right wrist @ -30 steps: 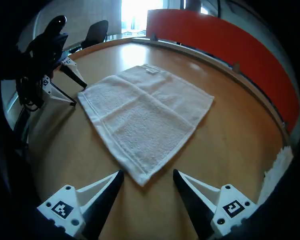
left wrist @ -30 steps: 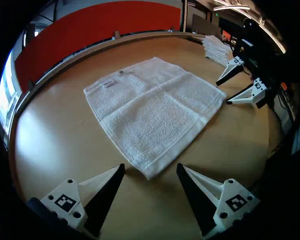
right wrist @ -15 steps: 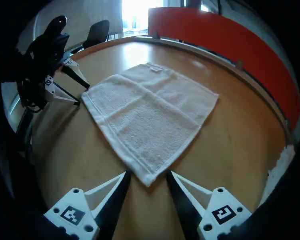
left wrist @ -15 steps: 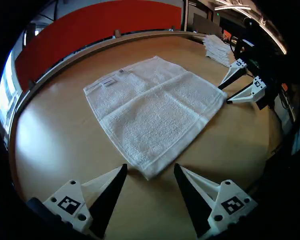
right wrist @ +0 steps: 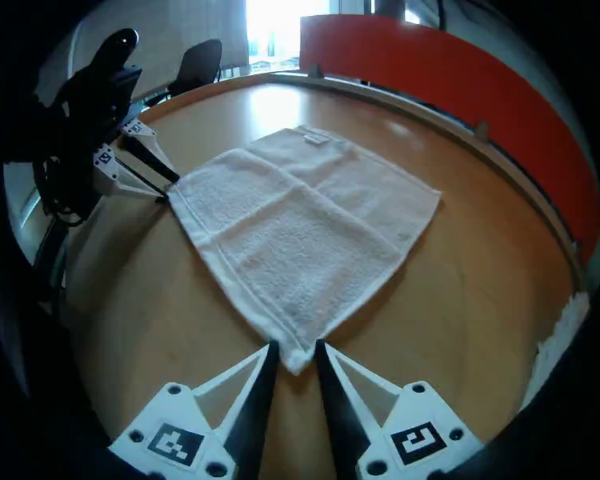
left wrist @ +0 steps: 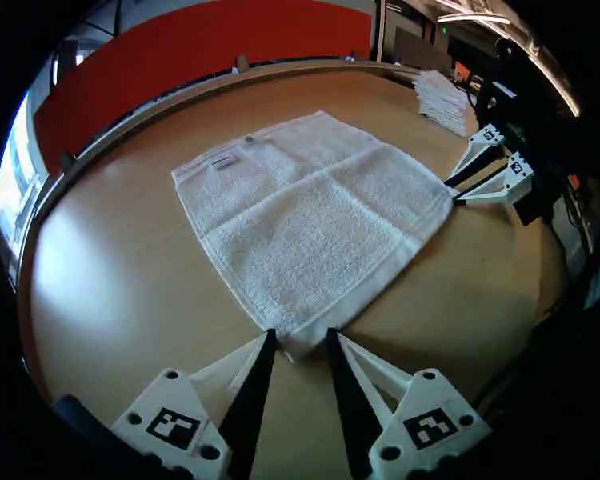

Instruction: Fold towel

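The left gripper [left wrist: 298,352] and right gripper [right wrist: 296,360] are pinching neighbouring corners of the towel [left wrist: 308,208] in their jaws. The square white terry is lying flat on a wooden counter [left wrist: 124,264].

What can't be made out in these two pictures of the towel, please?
- Left gripper and right gripper, own views: whether fingers press the towel corner; cloth hides the contact.
- Label on the towel, left gripper view: print too small.
- Stack of towels, right gripper view: cut off by the view's edge.
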Demonstrator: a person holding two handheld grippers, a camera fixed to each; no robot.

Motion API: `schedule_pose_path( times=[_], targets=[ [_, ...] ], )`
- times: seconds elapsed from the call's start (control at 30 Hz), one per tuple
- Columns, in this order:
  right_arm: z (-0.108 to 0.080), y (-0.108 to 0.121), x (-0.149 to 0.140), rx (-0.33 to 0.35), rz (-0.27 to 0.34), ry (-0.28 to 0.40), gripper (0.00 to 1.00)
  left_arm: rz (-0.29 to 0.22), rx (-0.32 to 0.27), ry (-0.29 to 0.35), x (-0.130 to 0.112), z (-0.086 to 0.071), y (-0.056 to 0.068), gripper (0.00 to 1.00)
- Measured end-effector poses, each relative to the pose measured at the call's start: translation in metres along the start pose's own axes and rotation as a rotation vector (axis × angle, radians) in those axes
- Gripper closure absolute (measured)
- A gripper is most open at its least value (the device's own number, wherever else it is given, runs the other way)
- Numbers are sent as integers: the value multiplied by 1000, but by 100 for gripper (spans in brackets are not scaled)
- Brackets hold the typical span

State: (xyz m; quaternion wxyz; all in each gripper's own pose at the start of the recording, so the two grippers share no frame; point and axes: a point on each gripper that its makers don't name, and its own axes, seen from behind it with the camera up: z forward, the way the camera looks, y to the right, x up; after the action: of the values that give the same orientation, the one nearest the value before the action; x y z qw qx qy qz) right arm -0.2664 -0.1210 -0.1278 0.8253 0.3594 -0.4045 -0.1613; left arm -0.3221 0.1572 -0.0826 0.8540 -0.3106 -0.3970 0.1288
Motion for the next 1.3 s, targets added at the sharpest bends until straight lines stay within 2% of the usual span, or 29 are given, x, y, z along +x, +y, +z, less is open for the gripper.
schedule_pose_path(
  times=[0.2, 0.33, 0.7, 1.1, 1.3],
  targets=[
    [1, -1, 0, 1, 0, 0, 76, -17, 19, 1, 1, -1, -2, 80],
    [1, -1, 3, 4, 12, 7, 82, -24, 23, 5, 1, -1, -1, 81],
    [-2, -3, 5, 22, 24, -9, 84, -38, 27, 10, 1, -2, -2, 85],
    [-4, -2, 6, 19, -55, -58, 87, -37, 28, 9, 2, -2, -2, 85],
    [-4, -2, 10, 19, -93, -49, 89, -39, 33, 10, 2, -2, -2, 85]
  ],
)
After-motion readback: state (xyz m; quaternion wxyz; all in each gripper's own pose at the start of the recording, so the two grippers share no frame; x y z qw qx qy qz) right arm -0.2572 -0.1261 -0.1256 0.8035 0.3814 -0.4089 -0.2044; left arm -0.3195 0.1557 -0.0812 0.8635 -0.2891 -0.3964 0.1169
